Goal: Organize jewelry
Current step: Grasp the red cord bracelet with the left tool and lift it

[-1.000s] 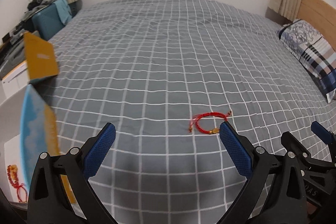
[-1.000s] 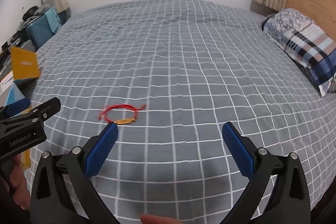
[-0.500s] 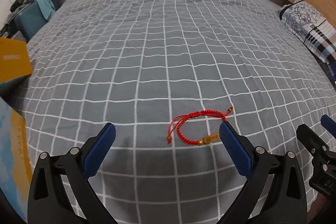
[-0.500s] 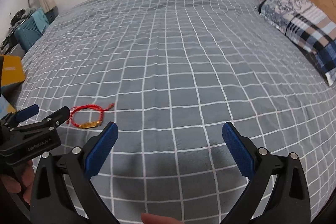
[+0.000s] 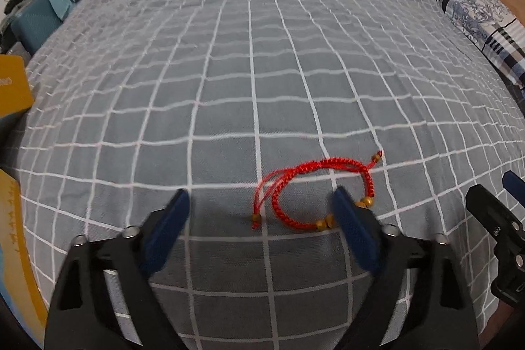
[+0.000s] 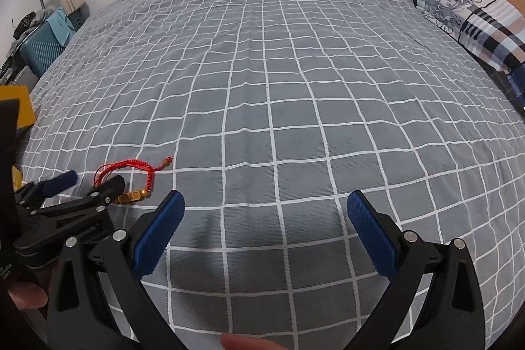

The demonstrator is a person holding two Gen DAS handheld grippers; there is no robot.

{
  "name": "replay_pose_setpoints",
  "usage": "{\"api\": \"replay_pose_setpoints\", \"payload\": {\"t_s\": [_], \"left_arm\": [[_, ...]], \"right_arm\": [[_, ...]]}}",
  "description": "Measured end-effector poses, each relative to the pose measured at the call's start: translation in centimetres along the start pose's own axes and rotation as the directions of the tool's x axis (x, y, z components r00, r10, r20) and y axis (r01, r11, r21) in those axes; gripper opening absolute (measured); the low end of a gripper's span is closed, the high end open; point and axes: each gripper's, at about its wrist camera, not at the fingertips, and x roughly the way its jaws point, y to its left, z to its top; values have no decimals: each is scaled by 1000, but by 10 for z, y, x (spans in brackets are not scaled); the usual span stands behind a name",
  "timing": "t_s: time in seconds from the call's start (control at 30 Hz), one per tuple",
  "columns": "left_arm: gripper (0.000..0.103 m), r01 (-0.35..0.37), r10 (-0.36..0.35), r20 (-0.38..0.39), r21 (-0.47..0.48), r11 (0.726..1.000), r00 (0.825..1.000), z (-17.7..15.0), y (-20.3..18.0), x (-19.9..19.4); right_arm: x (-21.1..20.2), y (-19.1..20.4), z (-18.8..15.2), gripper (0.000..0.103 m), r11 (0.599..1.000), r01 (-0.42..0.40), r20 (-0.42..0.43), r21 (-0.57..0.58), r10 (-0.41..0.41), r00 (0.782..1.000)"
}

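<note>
Lying limp on the grey checked bed (image 5: 229, 87), the red cord bracelet (image 5: 315, 189) (light, floppy) sits partly between the spread left gripper (image 5: 259, 218); pinch the braid near the gold beads. The right gripper (image 6: 265, 218) hangs spread too.

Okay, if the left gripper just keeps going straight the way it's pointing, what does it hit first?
Most likely the red bracelet. The left gripper has its jaws open, and the bracelet lies on the grey checked bedspread just ahead, nearer the right-hand jaw. Depth is unclear, so it might touch the bedspread first.
</note>
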Motion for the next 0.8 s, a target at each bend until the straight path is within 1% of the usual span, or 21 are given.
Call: {"api": "replay_pose_setpoints", "payload": {"t_s": [0.03, 0.1, 0.17, 0.2, 0.27, 0.37, 0.47, 0.53, 0.6, 0.8], "left_arm": [[67, 9, -9, -12, -1, 1000, 1000, 0, 1, 2], [62, 6, -6, -18, 1, 1000, 1000, -1, 0, 4], [53, 14, -13, -20, 9, 1000, 1000, -2, -2, 3], [50, 16, -16, -22, 11, 1000, 1000, -2, -2, 3], [40, 29, -29, -27, 12, 1000, 999, -2, -3, 2], [33, 35, -35, -34, 13, 999, 999, -3, -3, 1], [22, 39, -38, -38, 13, 999, 999, -5, -2, -1], [9, 42, -41, -38, 13, 999, 998, -5, -3, -2], [6, 47, -46, -37, 19, 999, 998, -6, -3, -4], [6, 39, -39, -17, 16, 999, 999, -6, -2, -10]], "right_arm": [[0, 0, 0, 95, 1000, 1, 0, 0, -1, 1000], [0, 0, -1, 95, 1000, 0, -2, 1, 0, 1000], [0, 0, -1, 95, 1000, 2, -3, 1, -2, 1000], [0, 0, -2, 95, 1000, 3, -4, 1, -3, 1000], [0, 1, -2, 95, 1000, 5, -5, -1, -5, 1000], [2, 2, -2, 95, 1000, 14, -7, -4, -14, 1000], [3, 3, -3, 95, 1000, 20, -9, -8, -20, 1000], [3, 3, -3, 95, 1000, 20, -8, -9, -20, 1000], [3, 2, -3, 95, 1000, 19, -7, -5, -19, 1000], [3, 0, -2, 95, 1000, 18, -8, -1, -18, 1000]]}}
